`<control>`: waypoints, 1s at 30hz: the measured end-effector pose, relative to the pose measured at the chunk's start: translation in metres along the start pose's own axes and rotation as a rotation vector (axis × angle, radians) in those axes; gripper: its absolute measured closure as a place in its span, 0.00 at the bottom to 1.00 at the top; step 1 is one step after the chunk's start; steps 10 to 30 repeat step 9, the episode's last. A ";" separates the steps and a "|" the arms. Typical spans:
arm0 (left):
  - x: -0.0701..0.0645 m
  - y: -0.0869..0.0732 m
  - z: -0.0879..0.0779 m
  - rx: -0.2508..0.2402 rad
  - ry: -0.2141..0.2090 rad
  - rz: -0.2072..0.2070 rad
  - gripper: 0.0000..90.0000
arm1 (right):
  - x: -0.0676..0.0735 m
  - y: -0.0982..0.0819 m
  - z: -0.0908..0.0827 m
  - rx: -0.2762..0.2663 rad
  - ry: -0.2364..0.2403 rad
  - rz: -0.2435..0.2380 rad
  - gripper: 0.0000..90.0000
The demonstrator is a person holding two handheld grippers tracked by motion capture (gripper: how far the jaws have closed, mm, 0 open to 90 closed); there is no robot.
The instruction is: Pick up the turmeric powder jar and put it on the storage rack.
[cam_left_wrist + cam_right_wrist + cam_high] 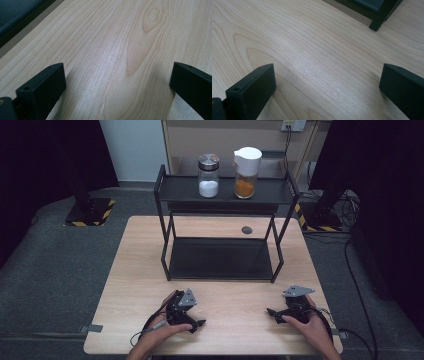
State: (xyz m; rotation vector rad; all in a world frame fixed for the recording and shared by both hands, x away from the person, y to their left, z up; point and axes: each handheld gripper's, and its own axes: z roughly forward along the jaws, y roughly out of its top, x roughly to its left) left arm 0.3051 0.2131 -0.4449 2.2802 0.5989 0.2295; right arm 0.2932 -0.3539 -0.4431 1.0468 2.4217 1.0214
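Grippers rest low on the wooden table (pixel 225 297), one in each hand, near the edge where the person sits. The left gripper (pixel 199 324) lies at the left of the high view, and its tips point toward the middle of the table. The right gripper (pixel 270 312) lies at the right, and its tips point back toward the left one. The two are well apart, with bare wood between them.

In the left gripper view, the left gripper (pixel 117 80) has its two black jaws wide apart, and nothing sits between them but pale wood grain. A dark edge of the rack (pixel 15 17) shows in the top left corner. In the right gripper view, the right gripper (pixel 327 80) also has its jaws wide apart, holding nothing. A black foot of the rack (pixel 375 25) stands on the wood near the top right.

The black metal rack (pixel 165 220) stands in the middle of the table, past both grippers. It has a low shelf and a high shelf. On the high shelf stand two jars, side by side but not touching. The jar with white powder (pixel 208 176) has a silver lid and is on the left. The jar with orange powder (pixel 246 170) has a white lid and is on the right. Both jars stand upright, far from the grippers.

A small dark round spot (pixel 246 230) sits on the table behind the rack's low shelf.
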 end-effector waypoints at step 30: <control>0.000 0.000 0.000 0.000 0.000 0.000 0.00 | 0.000 0.000 0.000 0.000 -0.002 0.002 0.02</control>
